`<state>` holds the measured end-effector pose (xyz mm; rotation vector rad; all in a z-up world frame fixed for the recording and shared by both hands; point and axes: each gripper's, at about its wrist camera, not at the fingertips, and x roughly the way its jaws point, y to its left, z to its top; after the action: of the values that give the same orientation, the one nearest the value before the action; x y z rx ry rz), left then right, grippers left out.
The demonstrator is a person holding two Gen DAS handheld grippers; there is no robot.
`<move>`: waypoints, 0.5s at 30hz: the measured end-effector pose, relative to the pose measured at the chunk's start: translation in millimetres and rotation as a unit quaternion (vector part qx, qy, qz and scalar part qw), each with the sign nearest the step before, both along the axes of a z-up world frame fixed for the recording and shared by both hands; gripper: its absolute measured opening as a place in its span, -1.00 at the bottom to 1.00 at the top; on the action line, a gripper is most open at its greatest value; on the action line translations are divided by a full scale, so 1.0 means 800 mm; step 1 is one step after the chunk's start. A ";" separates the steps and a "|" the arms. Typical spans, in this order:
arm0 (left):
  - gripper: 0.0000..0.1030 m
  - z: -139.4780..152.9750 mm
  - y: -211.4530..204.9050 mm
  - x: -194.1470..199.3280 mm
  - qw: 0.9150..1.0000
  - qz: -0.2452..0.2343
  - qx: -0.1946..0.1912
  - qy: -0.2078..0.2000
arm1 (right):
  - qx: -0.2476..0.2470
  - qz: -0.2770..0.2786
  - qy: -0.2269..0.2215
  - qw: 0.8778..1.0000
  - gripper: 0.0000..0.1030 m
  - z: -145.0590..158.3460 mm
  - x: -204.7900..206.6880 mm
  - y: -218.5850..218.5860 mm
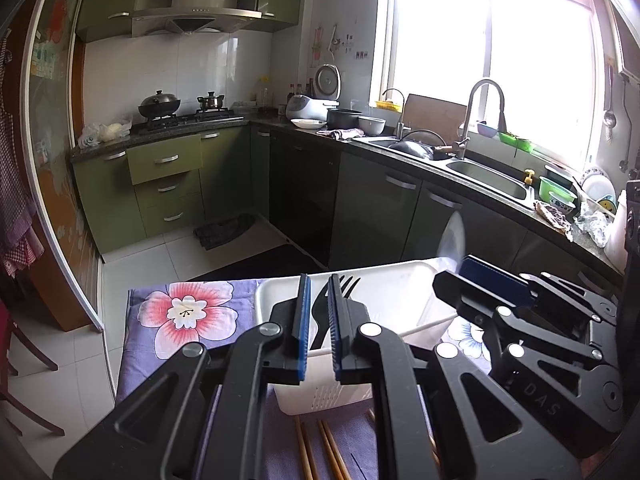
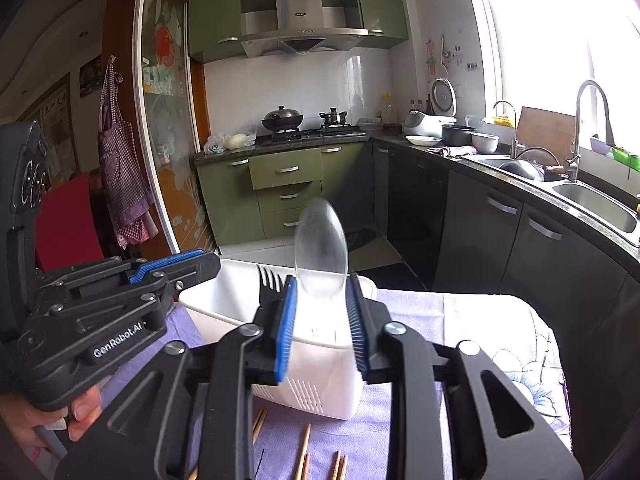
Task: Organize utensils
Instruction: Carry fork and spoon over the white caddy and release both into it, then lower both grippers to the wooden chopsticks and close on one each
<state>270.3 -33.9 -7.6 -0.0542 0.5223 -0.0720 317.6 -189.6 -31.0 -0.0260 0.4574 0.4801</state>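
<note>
The right claw (image 2: 322, 320) is gaping around a clear spoon (image 2: 321, 246), apparently dropping into the white basket (image 2: 224, 312); left claw (image 1: 319, 328), at nine o'clock, is standing empty, slightly parted. Clear the rim first.

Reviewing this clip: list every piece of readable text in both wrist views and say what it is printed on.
"GenRobot.AI": on the body of the left gripper, seen from the right wrist view.
"DAS": embossed on the body of the right gripper, seen from the left wrist view.
Range hood badge: too small to read.
Stickers on the glass door and notes on the wall by the window: blurred, unreadable.
</note>
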 end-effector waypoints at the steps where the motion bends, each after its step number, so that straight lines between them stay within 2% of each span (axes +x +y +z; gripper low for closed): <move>1: -0.83 0.003 0.001 -0.004 1.000 0.001 0.000 -0.002 | -0.001 -0.002 -0.003 1.000 -0.48 0.003 -0.004 -0.002; 4: -0.83 0.009 0.004 -0.018 1.000 -0.002 -0.004 0.005 | 0.001 -0.004 -0.007 1.000 -0.48 0.012 -0.020 -0.010; 5: -0.78 0.009 0.006 -0.023 1.000 -0.002 -0.006 0.013 | -0.002 -0.005 -0.007 1.000 -0.48 0.015 -0.028 -0.014; 6: -0.65 0.007 0.009 -0.027 1.000 -0.003 -0.010 0.023 | -0.007 -0.007 -0.005 1.000 -0.48 0.016 -0.034 -0.018; 7: -0.55 0.002 0.012 -0.033 0.999 -0.003 -0.014 0.041 | -0.013 -0.010 0.000 1.000 -0.46 0.018 -0.040 -0.022; 8: -0.36 -0.005 0.016 -0.037 0.998 -0.001 -0.019 0.063 | -0.020 -0.011 0.008 1.000 -0.42 0.018 -0.044 -0.024; 9: -0.31 -0.014 0.019 -0.040 0.996 -0.001 -0.024 0.090 | -0.032 -0.010 0.025 0.999 -0.33 0.013 -0.048 -0.029; 12: -0.31 -0.049 0.021 -0.045 0.984 -0.005 -0.031 0.175 | -0.061 -0.016 0.068 0.996 -0.31 -0.008 -0.055 -0.043; 15: -0.31 -0.088 0.020 -0.045 0.970 -0.007 -0.026 0.241 | -0.083 -0.021 0.115 0.990 -0.31 -0.037 -0.055 -0.057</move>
<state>234.6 -18.0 -78.0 -0.1206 1.0067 -0.0868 273.3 -235.0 -60.9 -0.1213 0.7230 0.4048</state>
